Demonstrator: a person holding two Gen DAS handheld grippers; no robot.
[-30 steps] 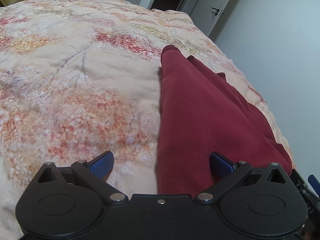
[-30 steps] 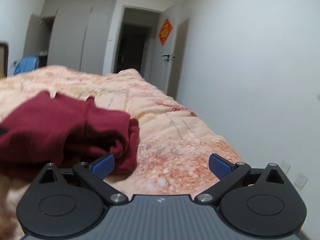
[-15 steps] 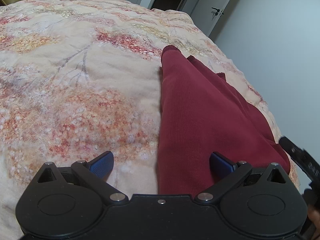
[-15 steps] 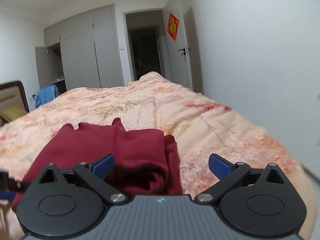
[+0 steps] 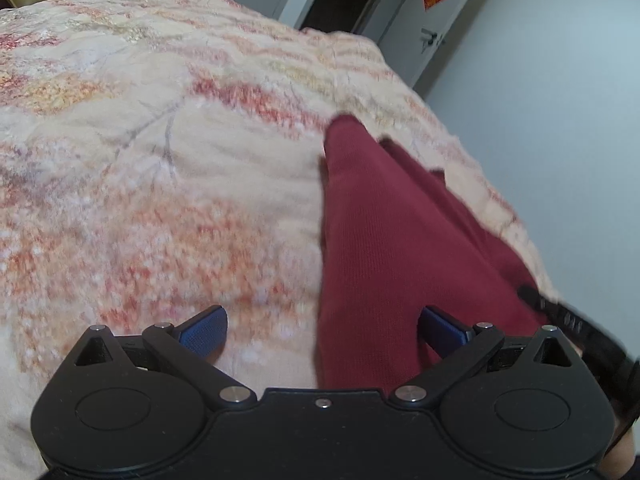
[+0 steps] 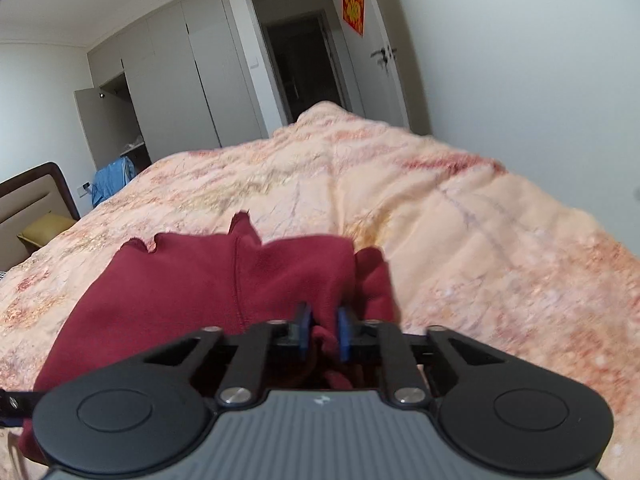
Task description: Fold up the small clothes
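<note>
R gripper (image 6: 323, 332) is pinching a bunched fold of the dark red garment (image 6: 192, 300), blue pads nearly together w/ cloth wedged between them. L gripper (image 5: 322, 332) is standing wide apart, nothing between its pads; its R pad is sitting over the garment's near end, L pad over the bare quilt (image 5: 140, 200), and whether either pad is touching can't be told from here.

Garment is lying on the floral quilt toward the bed's R side, already doubled lengthwise into a long strip. Prob. reason for the hold: R is gripping the loose, lumpy end so it can be lifted or drawn over, while L is waiting spread over the opposite part, ready to take or pin the edge.

Views differing: L wrist cam is showing the strip's smooth long edge narrowing to a point far off, plus the R tool as a black blur at frame's R edge — but not the pinch itself. R wrist cam is showing the pinch, a seam running down the cloth, the rumpled extra layer on the R, + room beyond: wardrobe (image 6: 172, 88), open doorway (image 6: 300, 72), headboard (image 6: 36, 196), blue cloth (image 6: 112, 180) at far L.
</note>
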